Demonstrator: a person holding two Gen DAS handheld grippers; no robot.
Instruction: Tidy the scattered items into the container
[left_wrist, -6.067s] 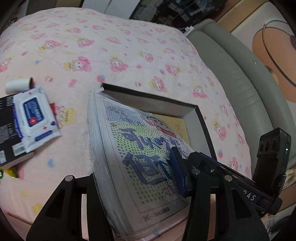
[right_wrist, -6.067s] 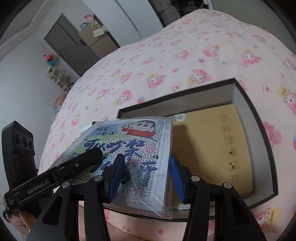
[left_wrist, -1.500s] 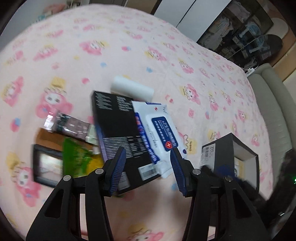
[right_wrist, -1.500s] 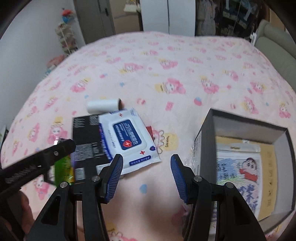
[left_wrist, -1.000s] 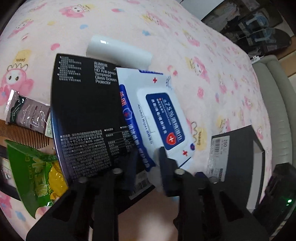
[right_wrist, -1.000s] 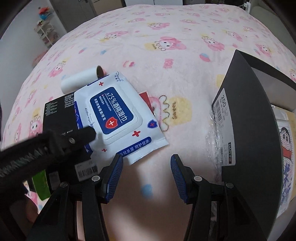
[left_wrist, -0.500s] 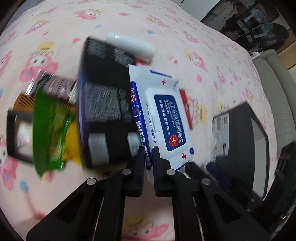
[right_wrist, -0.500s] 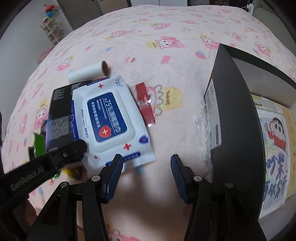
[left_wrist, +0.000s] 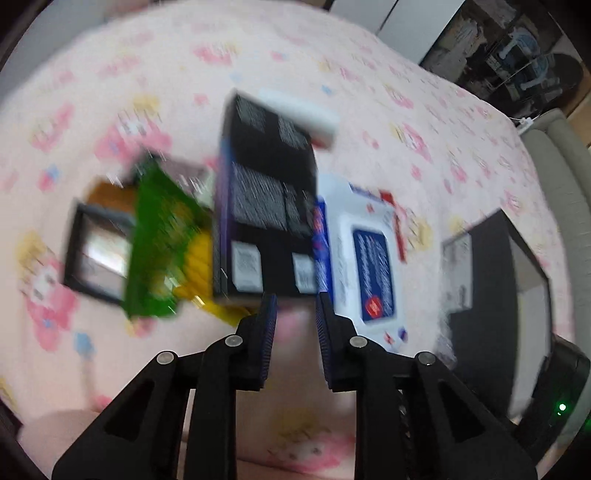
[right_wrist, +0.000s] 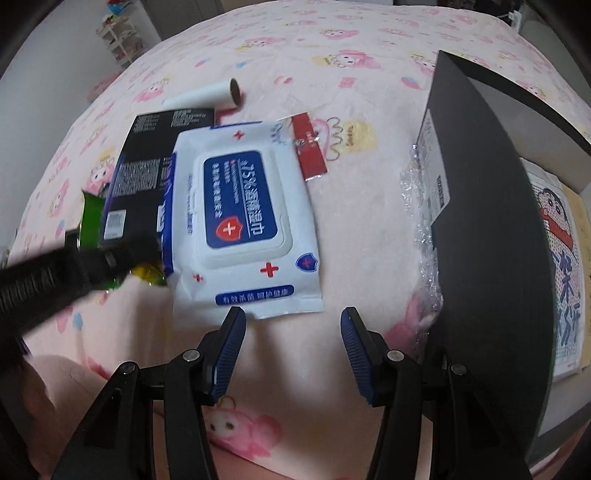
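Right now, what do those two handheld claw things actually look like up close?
Both match: the left gripper and right gripper are matte black plastic frames with silver pivot rivets, each ending in two fingers faced with ribbed blue pads. Part of a black body with a small green light shows at the left view's edge. No cables or sleeves show.

Pink cartoon-print bed (right_wrist: 369, 229): wipes pack (right_wrist: 240, 218), black box (right_wrist: 491, 229), roll (right_wrist: 207, 96).

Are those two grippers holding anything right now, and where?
Right gripper: nothing, open. Left gripper sits at the black box's near edge; too blurred to tell.
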